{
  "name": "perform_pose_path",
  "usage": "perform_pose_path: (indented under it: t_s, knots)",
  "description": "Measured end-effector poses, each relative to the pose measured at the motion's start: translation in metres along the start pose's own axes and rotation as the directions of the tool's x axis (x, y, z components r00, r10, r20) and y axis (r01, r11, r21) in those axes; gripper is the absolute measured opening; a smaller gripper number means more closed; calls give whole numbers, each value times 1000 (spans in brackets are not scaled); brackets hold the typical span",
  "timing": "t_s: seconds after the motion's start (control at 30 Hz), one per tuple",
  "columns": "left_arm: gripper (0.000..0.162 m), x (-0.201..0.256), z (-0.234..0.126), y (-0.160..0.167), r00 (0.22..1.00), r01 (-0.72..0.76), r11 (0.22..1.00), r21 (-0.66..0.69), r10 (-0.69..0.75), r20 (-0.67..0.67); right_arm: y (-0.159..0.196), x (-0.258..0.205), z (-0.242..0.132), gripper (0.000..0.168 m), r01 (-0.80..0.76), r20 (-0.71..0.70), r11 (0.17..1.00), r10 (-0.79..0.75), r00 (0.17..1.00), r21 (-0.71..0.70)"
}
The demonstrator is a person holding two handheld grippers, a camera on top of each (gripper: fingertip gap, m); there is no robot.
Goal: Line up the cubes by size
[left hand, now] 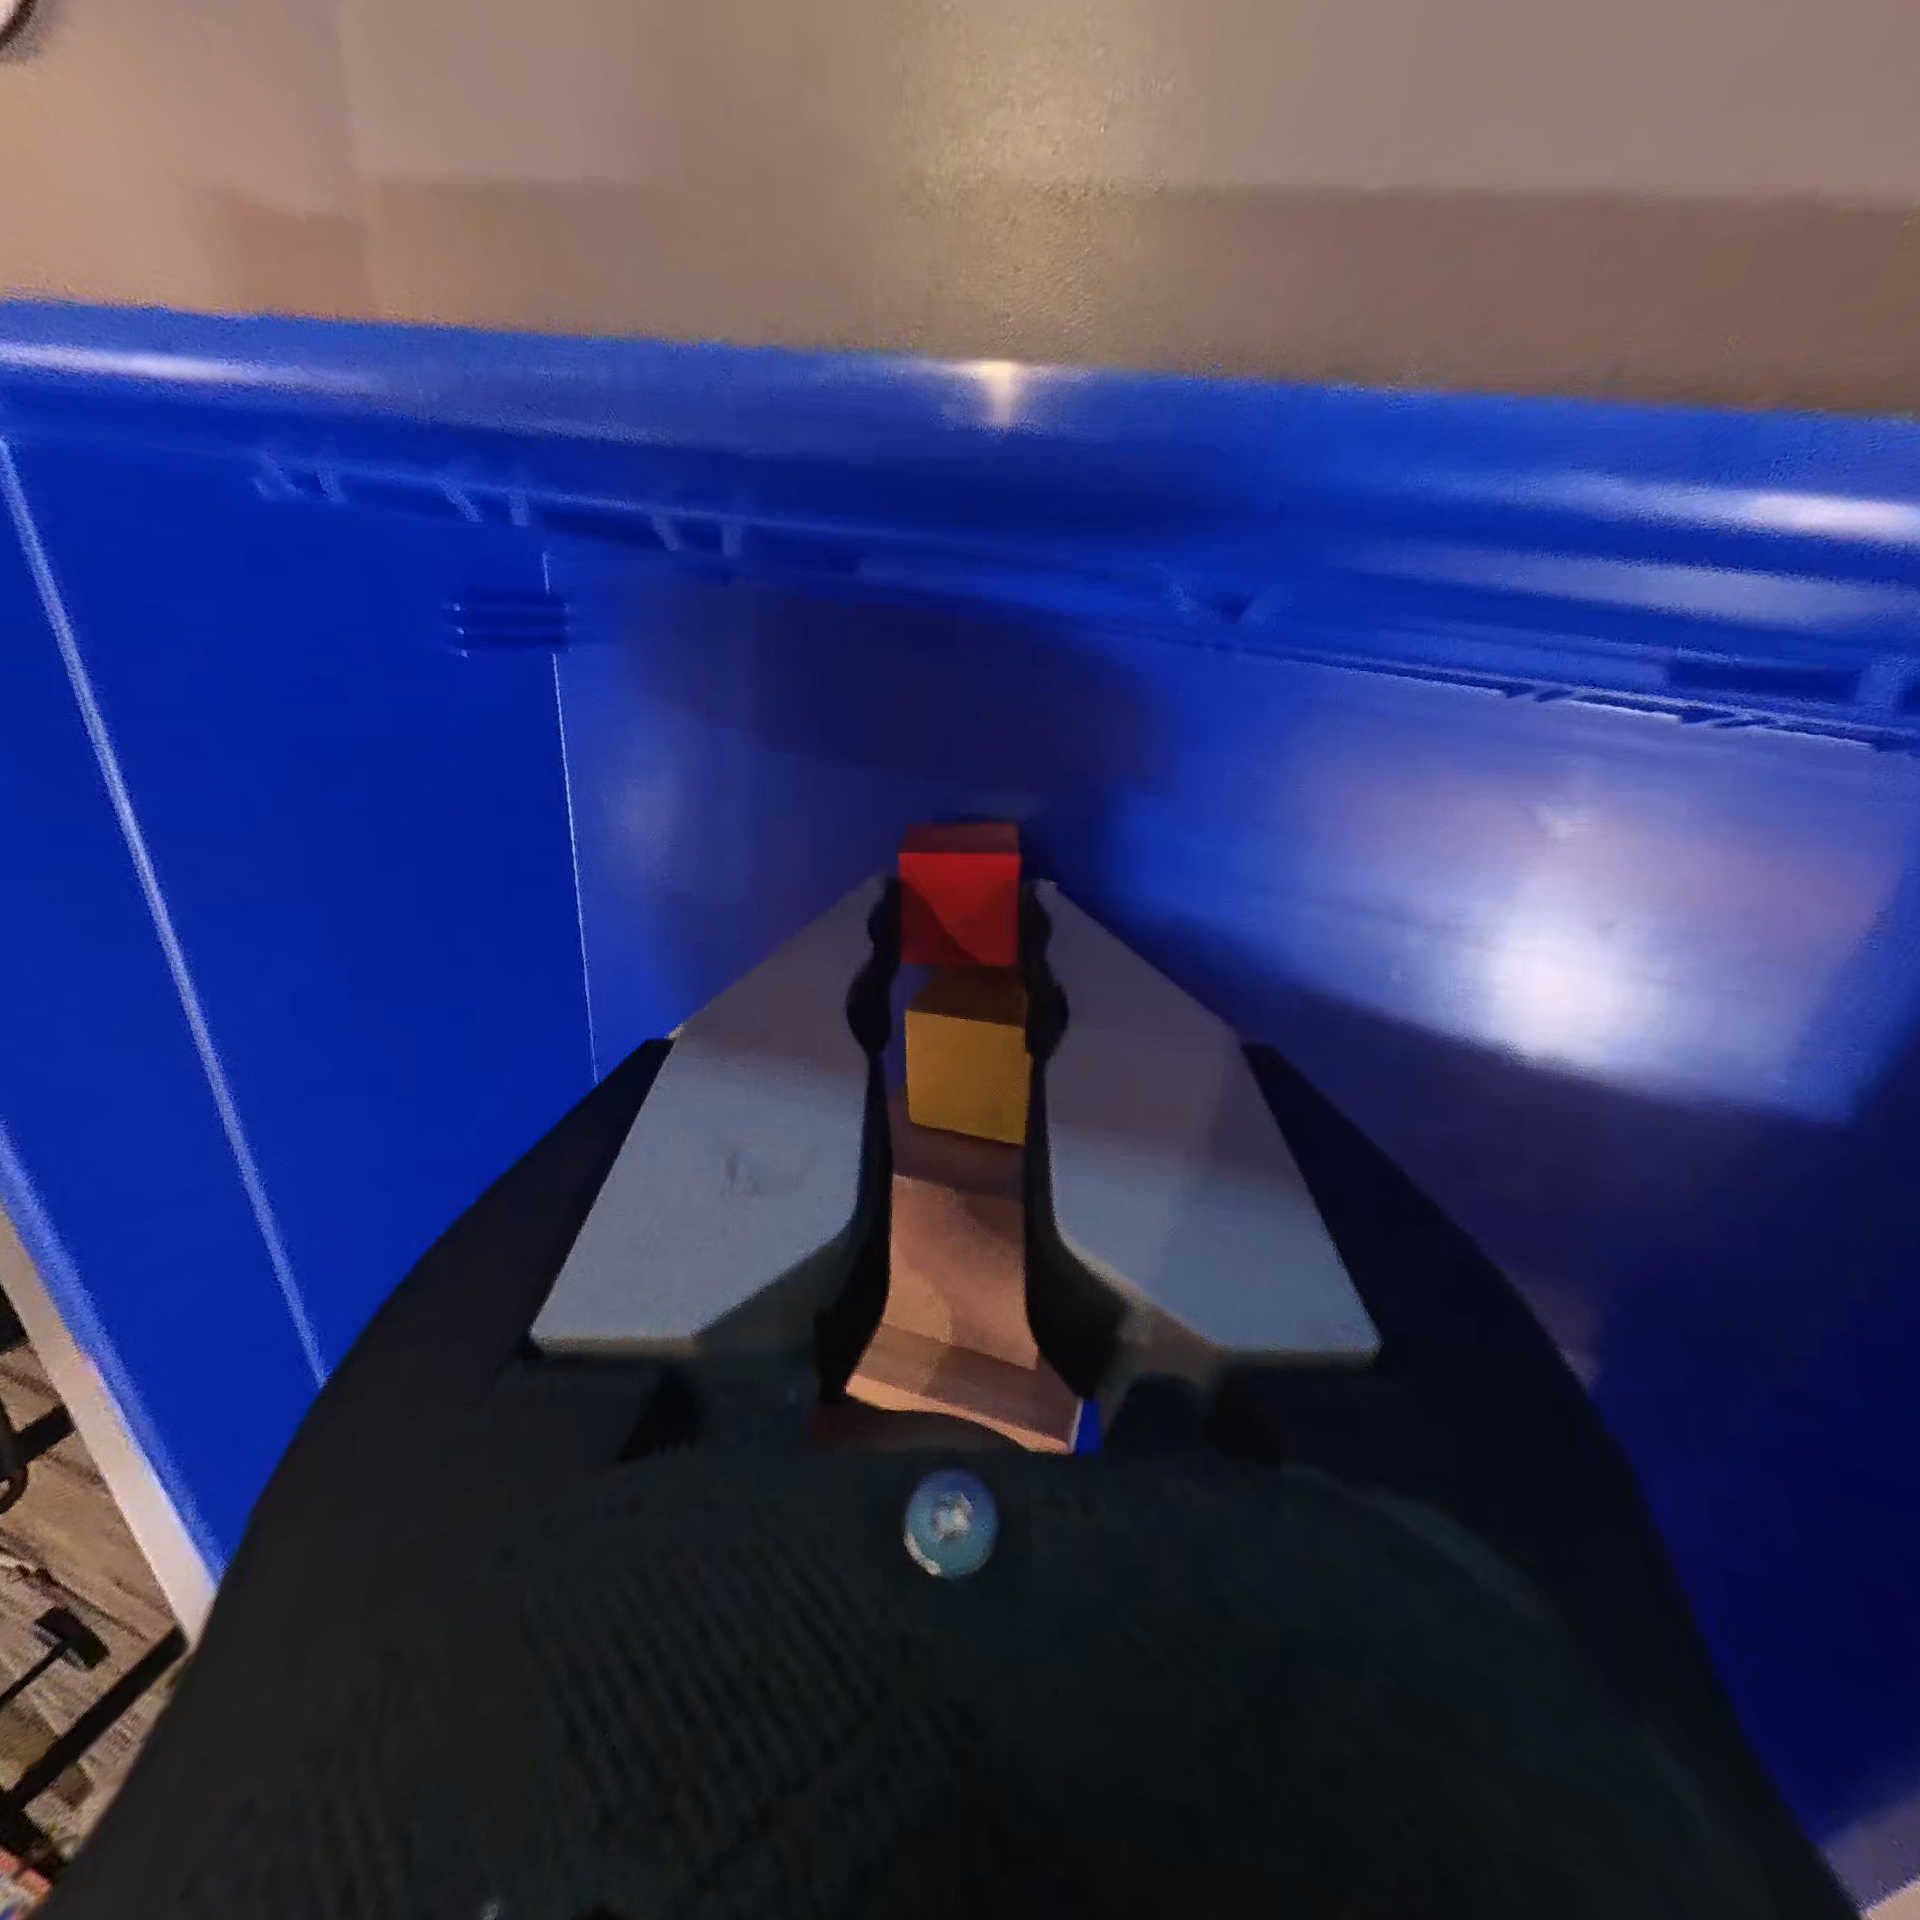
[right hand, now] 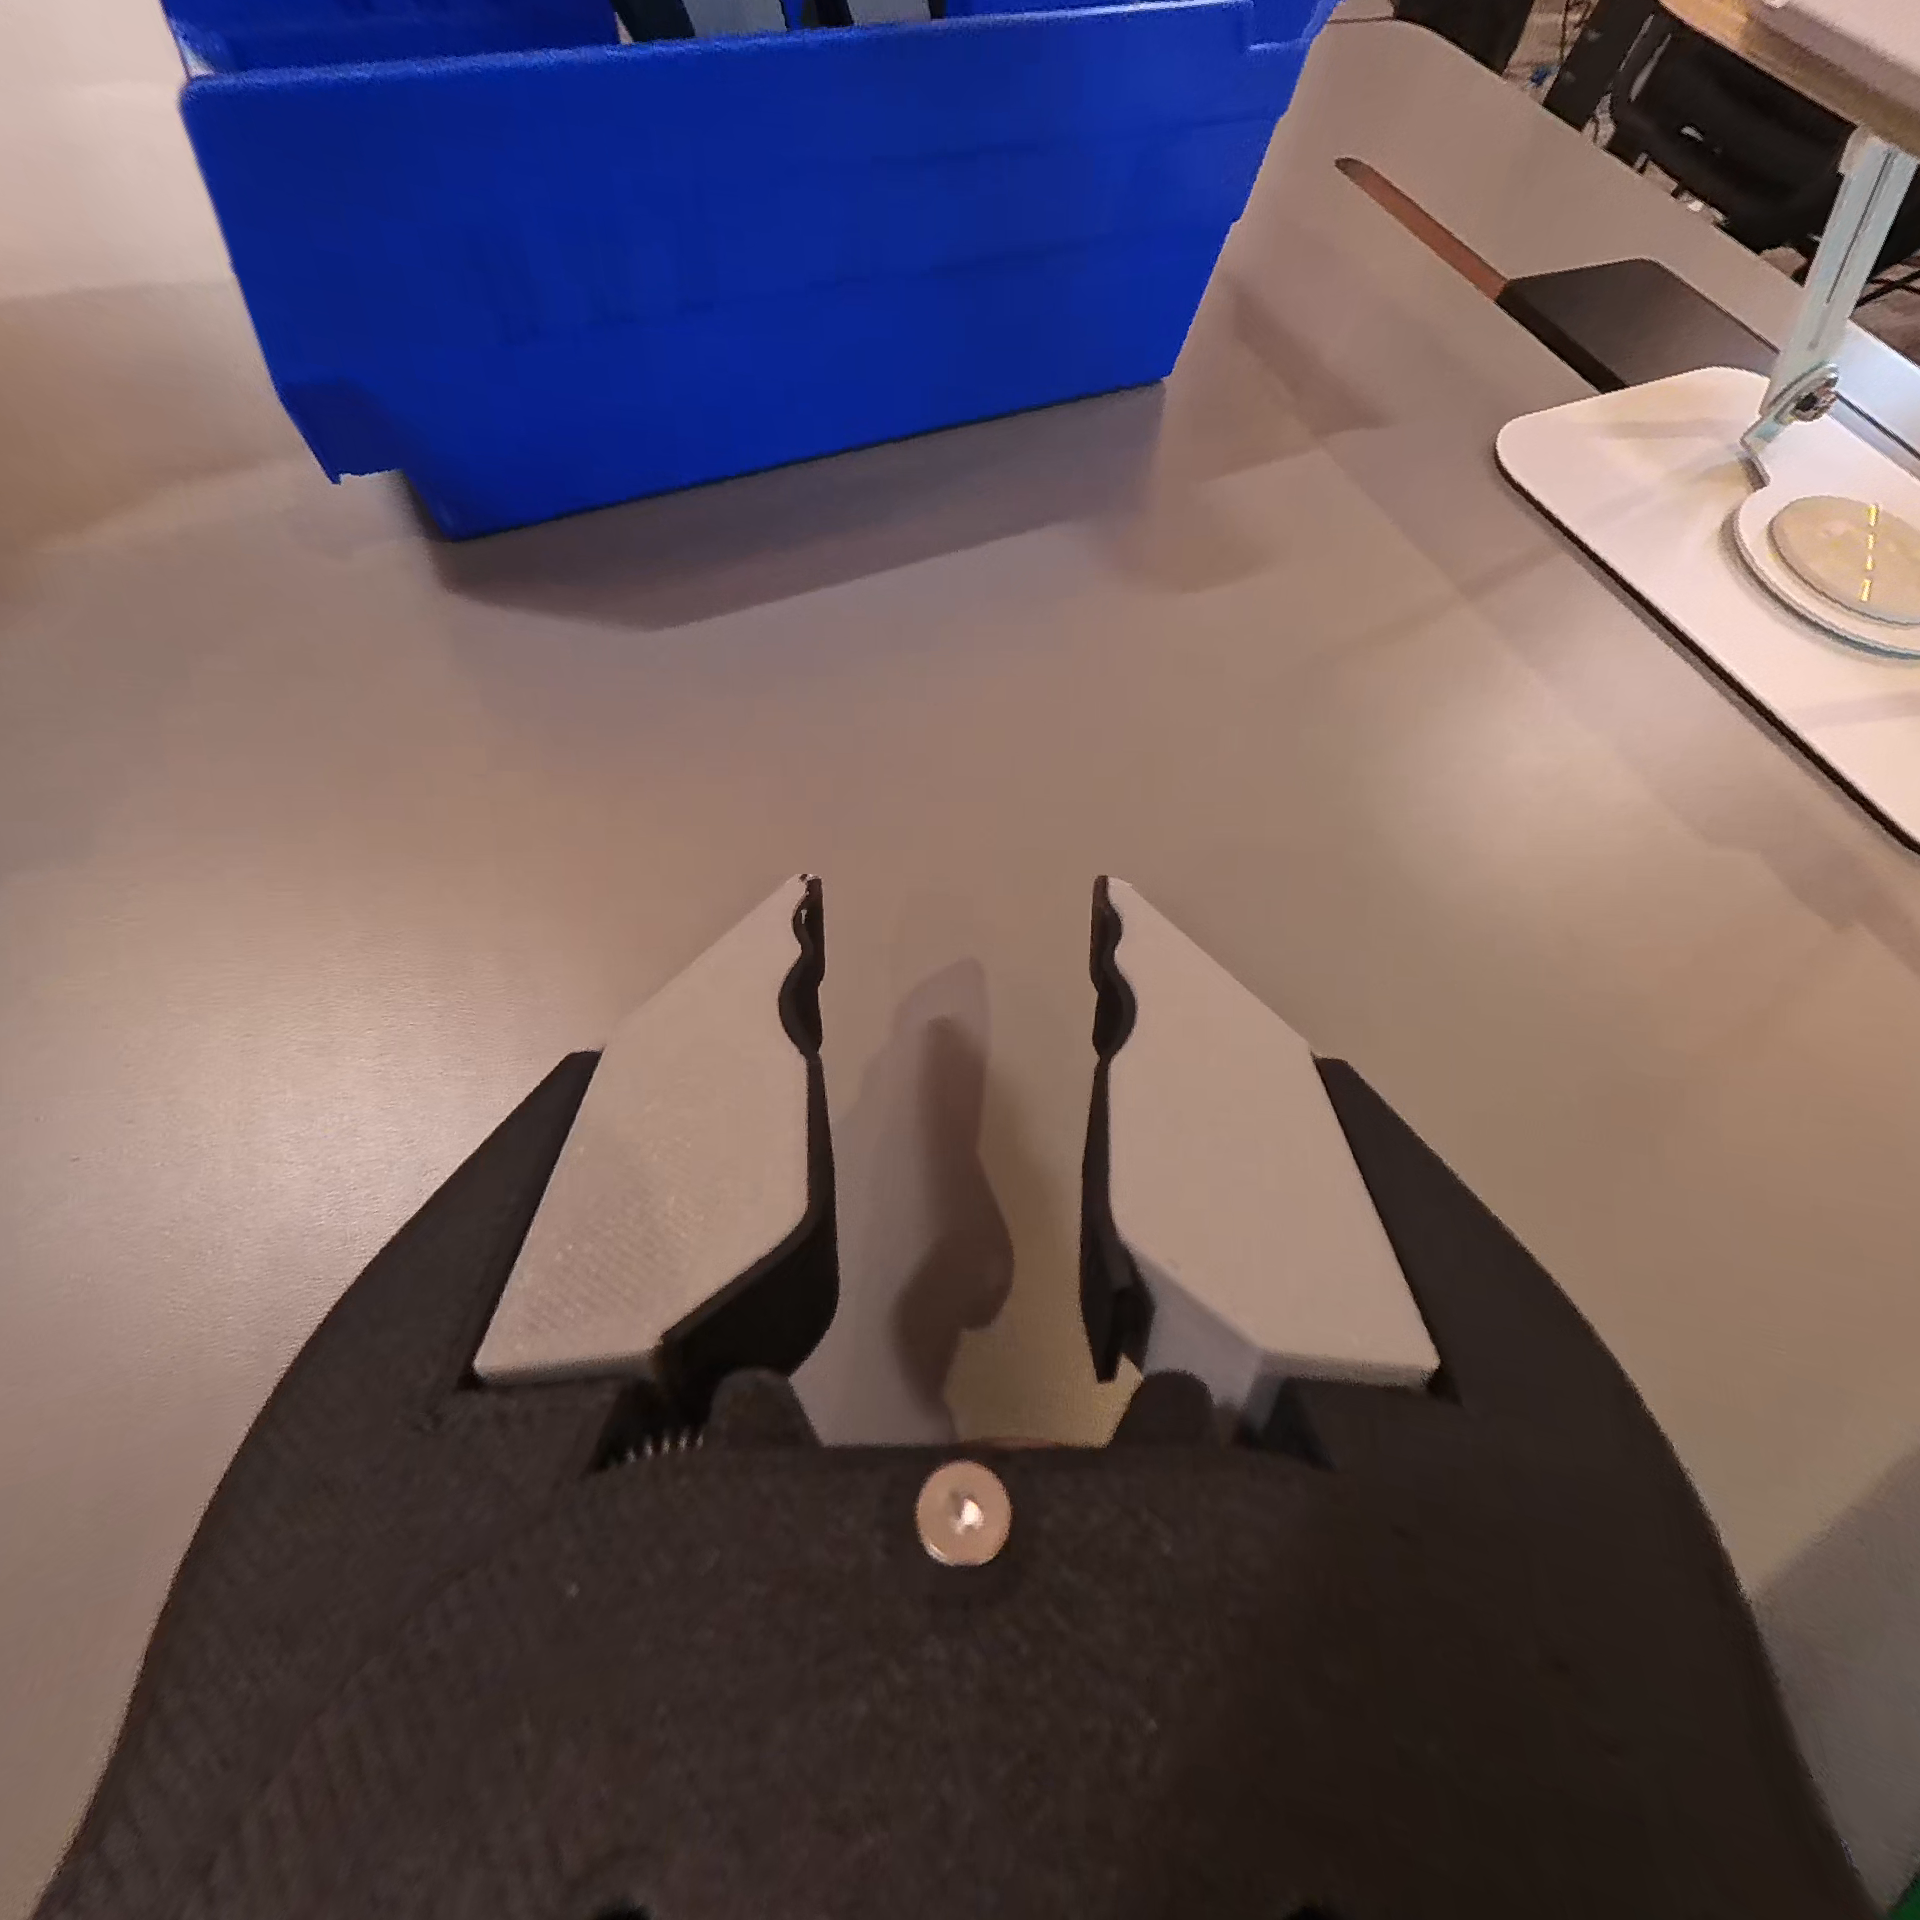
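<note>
My left gripper is inside a blue bin and is shut on a small red cube held at its fingertips. Below it, seen between the fingers, is a yellow cube, with light wooden-coloured blocks nearer to me. The view is motion-blurred. My right gripper is open and empty, low over the grey table, in front of the blue bin's outer wall. No cubes show in the right wrist view.
A white board with a metal stand and a round disc lies at the table's right. A dark slot runs across the table beyond it. Patterned floor shows at the lower left of the left wrist view.
</note>
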State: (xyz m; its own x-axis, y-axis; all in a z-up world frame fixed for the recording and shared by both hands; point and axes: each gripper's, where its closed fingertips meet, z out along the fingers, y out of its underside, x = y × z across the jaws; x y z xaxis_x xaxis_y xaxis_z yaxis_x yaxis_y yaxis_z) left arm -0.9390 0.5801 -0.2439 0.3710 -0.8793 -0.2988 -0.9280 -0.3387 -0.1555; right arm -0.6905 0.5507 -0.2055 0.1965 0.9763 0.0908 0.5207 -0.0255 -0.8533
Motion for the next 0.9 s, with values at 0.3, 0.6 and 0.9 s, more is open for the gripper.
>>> perform_pose_path:
  t_s: [0.3, 0.6, 0.9]
  knots:
    - [19, -9, -89, -55, 937, -44, 955, 292, -63, 345, -19, -12, -12, 48, -38, 62, 995, 32, 998, 88]
    - [19, 56, -190, -136, 859, -183, 712, 678, -220, 462, -58, -49, -48, 41, -181, 375, 954, 81, 923, 239]
    - [19, 170, -222, -206, 886, -372, 323, 870, -156, 436, -96, -76, -108, 54, -457, 743, 838, 95, 663, 300]
